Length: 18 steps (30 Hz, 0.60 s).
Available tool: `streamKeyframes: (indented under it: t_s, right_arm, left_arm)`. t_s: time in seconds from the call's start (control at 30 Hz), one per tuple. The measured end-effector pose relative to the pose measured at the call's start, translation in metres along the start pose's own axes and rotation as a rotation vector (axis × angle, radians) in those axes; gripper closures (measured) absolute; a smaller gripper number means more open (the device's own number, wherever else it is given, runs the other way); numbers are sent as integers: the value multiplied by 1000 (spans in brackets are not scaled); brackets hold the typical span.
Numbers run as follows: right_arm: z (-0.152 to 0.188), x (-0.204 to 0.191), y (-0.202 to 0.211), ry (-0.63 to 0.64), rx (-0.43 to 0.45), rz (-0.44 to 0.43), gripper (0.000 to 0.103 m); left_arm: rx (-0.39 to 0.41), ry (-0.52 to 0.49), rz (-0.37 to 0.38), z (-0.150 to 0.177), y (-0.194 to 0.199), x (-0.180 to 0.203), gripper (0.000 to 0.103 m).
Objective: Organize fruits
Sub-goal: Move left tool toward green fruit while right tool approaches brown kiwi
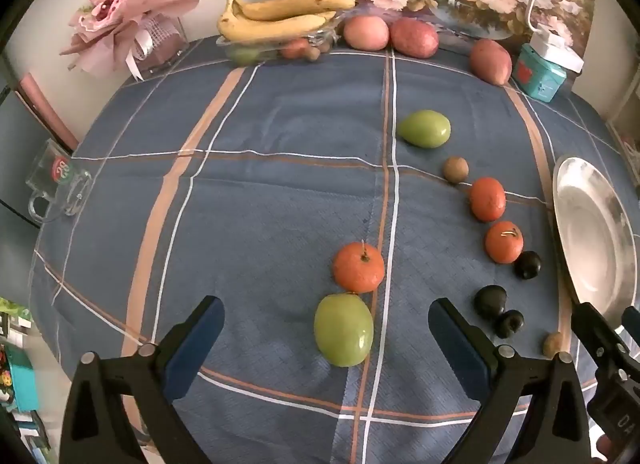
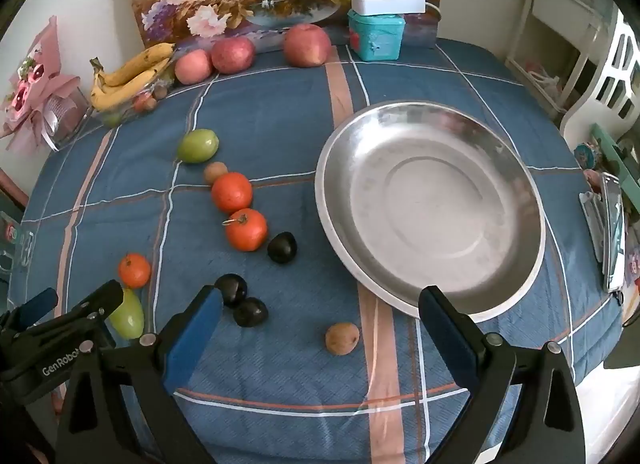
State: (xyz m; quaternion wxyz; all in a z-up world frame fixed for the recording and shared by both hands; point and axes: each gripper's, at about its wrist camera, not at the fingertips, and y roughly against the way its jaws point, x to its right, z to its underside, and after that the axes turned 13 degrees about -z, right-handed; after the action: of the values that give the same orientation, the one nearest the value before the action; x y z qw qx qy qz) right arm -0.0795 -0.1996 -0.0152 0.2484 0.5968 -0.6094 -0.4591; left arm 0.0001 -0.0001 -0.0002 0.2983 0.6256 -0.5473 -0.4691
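Observation:
A steel plate (image 2: 432, 200) lies bare on the blue checked cloth; it also shows in the left wrist view (image 1: 592, 232). Left of it lie a green fruit (image 2: 198, 145), two oranges (image 2: 232, 192) (image 2: 246, 229), three dark plums (image 2: 282, 247) and a small brown fruit (image 2: 342, 338). My left gripper (image 1: 326, 328) is open, with a green fruit (image 1: 343, 330) between its fingers and an orange (image 1: 359, 267) just beyond. My right gripper (image 2: 320, 320) is open and empty, above the small brown fruit, at the plate's near rim.
Bananas in a clear tray (image 1: 276, 20), three apples (image 1: 414, 38) and a teal box (image 2: 374, 34) stand along the back by a flower painting. A pink bouquet (image 1: 120, 20) is back left. A glass mug (image 1: 60, 188) sits at the table's left edge.

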Motion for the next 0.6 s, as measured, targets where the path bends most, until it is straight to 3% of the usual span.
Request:
streamKeyframes:
  t_s: [0.6]
  right_arm:
    - [-1,0,-3,9,-18,-12,4]
  left_arm:
    - [-11,4,2,2,-3,-3,0]
